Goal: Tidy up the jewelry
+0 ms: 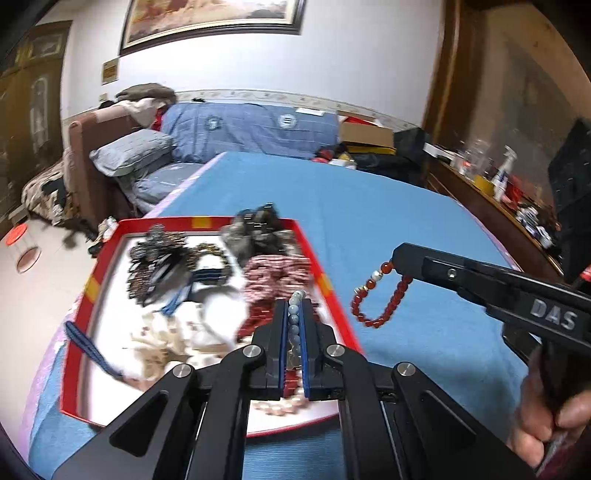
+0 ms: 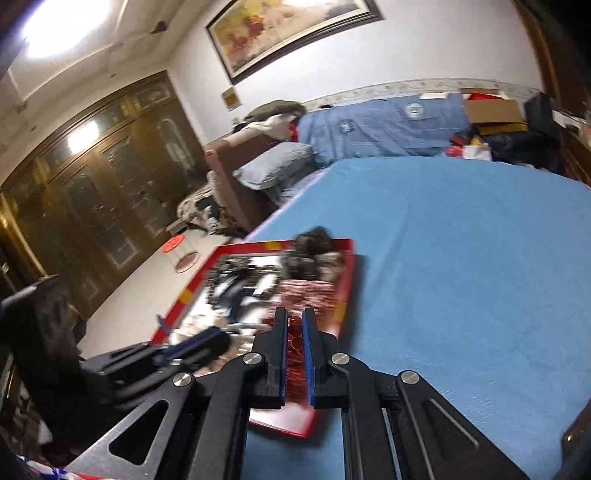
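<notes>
Both clamped: left hand-held gripper (image 1: pixel 294 314) grips grey-blue beads (image 1: pixel 295 306), right hand-held gripper (image 2: pixel 294 325) a red bracelet (image 1: pixel 380 295).

Counted: two hand-held grippers, left (image 1: pixel 294 306) and right (image 2: pixel 294 325), each with one bead bracelet between its jaws, grey-blue (image 1: pixel 294 317) in the left, red (image 1: pixel 373 301) in the right; one red tray (image 1: pixel 255 222) of piled jewelry ahead of both; one blue bed (image 1: pixel 388 221) beneath.

A home bedroom: a bed (image 1: pixel 388 206) with blue cover, pillows (image 1: pixel 133 151), a wooden wardrobe (image 2: pixel 92 177), and a framed painting (image 2: pixel 291 29).
</notes>
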The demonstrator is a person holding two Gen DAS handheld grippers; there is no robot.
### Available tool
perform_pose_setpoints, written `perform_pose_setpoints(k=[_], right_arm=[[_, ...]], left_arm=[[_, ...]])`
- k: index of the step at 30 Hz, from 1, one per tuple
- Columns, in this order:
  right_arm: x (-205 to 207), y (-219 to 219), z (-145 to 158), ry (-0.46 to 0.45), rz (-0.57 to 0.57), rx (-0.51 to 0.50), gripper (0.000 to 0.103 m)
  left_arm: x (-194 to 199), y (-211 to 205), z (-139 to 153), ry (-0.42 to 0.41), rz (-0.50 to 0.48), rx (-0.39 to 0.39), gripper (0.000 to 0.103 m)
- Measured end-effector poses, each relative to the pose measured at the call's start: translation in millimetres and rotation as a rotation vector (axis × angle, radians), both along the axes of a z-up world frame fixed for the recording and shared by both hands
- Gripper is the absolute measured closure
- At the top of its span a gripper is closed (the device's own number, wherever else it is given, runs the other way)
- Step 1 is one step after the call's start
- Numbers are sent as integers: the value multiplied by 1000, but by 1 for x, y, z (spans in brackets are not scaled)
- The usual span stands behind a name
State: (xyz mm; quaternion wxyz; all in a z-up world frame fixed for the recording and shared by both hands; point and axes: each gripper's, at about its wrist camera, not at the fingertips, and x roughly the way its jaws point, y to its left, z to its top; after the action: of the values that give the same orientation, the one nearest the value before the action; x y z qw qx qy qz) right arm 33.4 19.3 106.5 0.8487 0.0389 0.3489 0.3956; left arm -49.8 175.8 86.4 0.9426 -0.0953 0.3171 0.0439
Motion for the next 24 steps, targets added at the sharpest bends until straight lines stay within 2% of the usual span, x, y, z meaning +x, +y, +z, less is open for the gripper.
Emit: perform_pose_setpoints(k=[3,8,12,14,15,16,17,18,20,21,22,24], right_arm=[[-5,20,-4,9,37,-10,95],[-9,52,-30,41,71,-75,94],[-15,59,-42,12,62,-138,92],[-19,52,-39,-11,54,-127,92],[-22,47,-35,-21,47,-116,92],[-27,40,-29,-42,32,-103,89],[-31,34,-23,-65,13,-96,81],[-35,29,-19,-84,-5,-90,76],[-49,14,-10,-124,-58,-72,51],[-59,6,-8,-147,-94,-67,47],[-67,2,-7,-162,-122,-69,43],[-85,-6,-7,-203,-177,-105,38]], left_arm=[[0,20,-9,24,54,-9,98],[2,43,-29,89,101,-34,98],[-4,46,-32,84,122,-32,95],[-9,44,-26,65,144,-17,84],[-16,44,-21,43,163,1,63],[-21,41,-16,23,182,18,52],[-32,39,-8,-12,217,41,35],[-39,37,-2,-37,234,59,34],[-56,28,12,-83,258,112,33],[-62,24,16,-95,265,131,28],[-71,19,20,-111,270,150,17],[-83,11,24,-129,275,180,7]])
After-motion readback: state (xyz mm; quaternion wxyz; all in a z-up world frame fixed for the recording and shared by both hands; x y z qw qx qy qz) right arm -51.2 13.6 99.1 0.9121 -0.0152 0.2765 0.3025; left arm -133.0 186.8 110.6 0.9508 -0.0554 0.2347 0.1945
